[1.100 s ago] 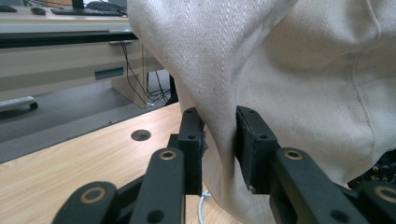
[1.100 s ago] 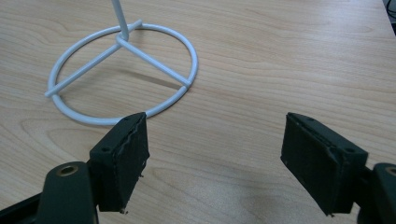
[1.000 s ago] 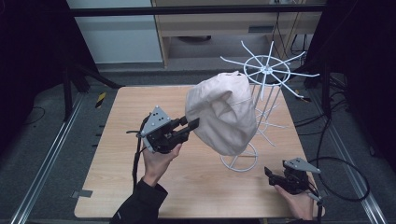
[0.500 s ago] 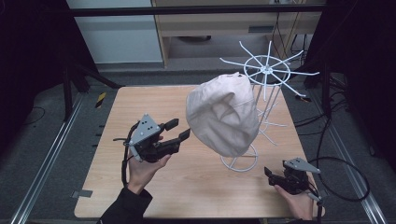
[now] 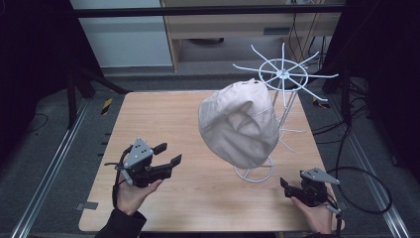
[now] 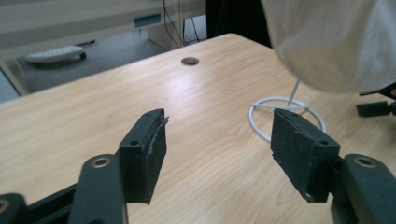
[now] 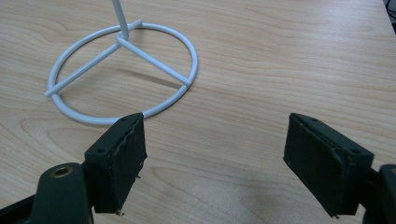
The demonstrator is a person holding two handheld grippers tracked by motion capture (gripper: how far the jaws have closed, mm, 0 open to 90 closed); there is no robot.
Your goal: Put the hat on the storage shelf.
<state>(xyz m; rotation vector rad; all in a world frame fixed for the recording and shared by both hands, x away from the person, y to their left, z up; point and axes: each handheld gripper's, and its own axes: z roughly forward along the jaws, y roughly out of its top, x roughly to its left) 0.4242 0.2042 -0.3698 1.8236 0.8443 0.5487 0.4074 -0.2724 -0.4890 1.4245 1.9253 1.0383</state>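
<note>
Jaws on both grippers are sitting wide apart with nothing between them, and the left gripper point(image 5: 157, 163) is hovering well out to the left of the cap point(image 5: 238, 125), which is hanging tilted on the white wire stand point(image 5: 282, 75). Right gripper point(image 7: 212, 161) is resting low near the stand's ring base point(image 7: 122, 70), so it's probably the nearer one, though the cap's way above it. Left gripper view is catching the cap's underside point(image 6: 336, 42) up ahead to its right.
</note>
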